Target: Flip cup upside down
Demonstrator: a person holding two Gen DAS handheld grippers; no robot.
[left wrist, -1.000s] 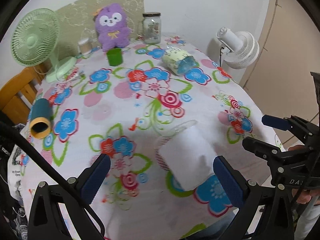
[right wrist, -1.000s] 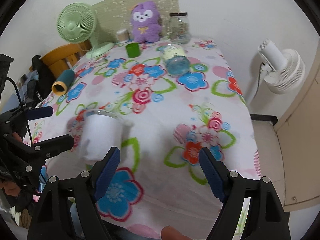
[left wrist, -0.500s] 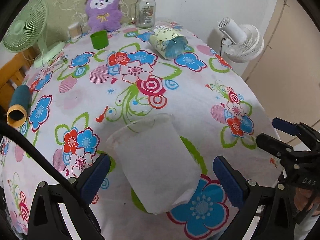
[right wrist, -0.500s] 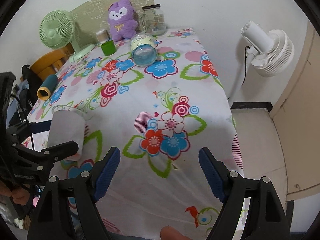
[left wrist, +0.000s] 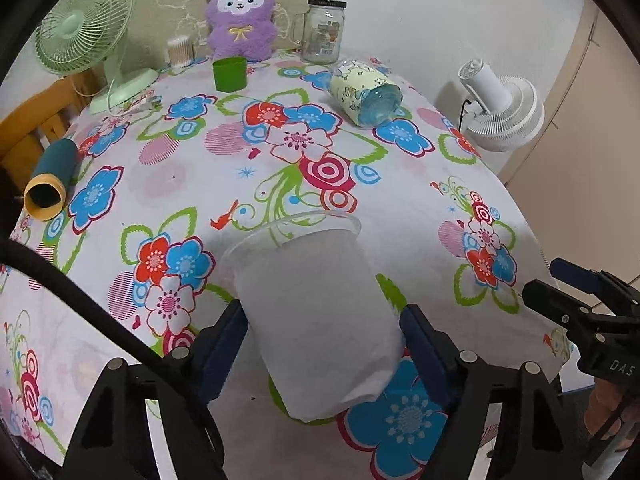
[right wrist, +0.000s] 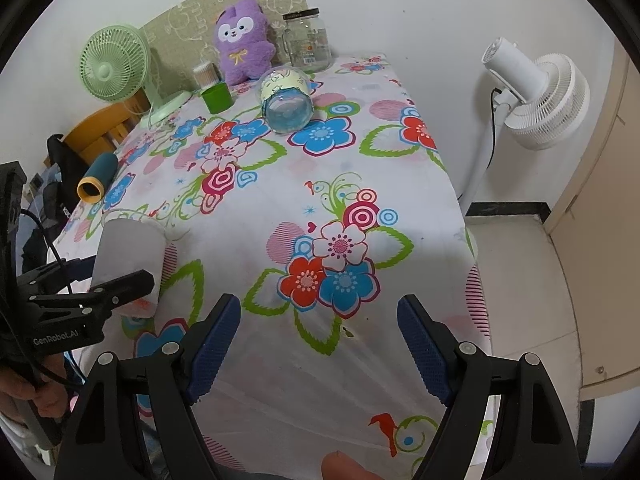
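Cup (left wrist: 316,320) between left tongs (left wrist: 322,344).

The counter (left wrist: 248,168) is being covered by a flowered cloth (left wrist: 400,184). At the far edge a green fan (left wrist: 86,36), a purple plush toy (left wrist: 241,16), a glass jar (left wrist: 323,31) and a green cup (left wrist: 229,74) are being carried; a patterned bottle (left wrist: 365,94) is lying nearer, a teal tube (left wrist: 52,180) at the left.

Both views are bright and evenly lit by soft indoor light; shadows on the tabletop (left wrist: 400,184) are faint. Focus is sharp, without motion blur. Fisheye distortion bows the edges, and black vignetting fills the corners.
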